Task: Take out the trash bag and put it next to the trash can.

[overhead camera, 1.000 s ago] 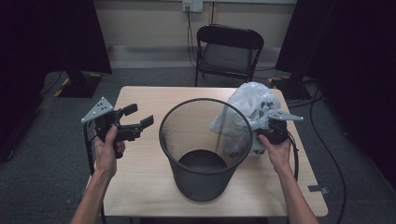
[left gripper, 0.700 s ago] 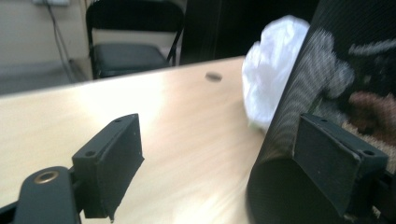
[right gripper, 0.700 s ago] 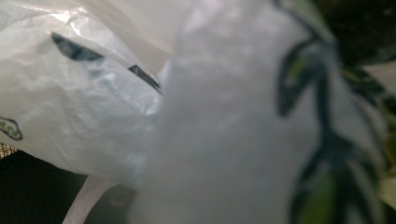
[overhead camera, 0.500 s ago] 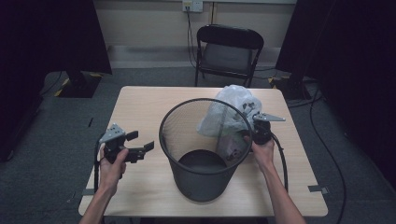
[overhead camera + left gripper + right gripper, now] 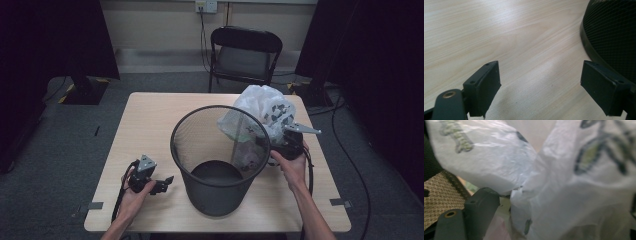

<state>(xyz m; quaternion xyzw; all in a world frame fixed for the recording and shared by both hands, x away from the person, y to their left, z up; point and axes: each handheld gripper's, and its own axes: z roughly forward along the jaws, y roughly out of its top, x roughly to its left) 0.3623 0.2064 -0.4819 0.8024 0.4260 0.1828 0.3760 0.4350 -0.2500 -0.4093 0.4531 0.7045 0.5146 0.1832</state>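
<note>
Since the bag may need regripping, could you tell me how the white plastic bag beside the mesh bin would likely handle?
The white plastic bag looks thin and crumpled, so probably floppy and light. Its glossy film may slip between pads. Puffed up against the mesh bin, it would likely fold rather than slide.

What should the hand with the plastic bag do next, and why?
Probably close the right gripper on the white plastic bag again and tug it toward the bin's middle. Its fingers have just been opening with bag between them, and the bag bunches over the far right rim of the black mesh bin, not spread inside.
</note>
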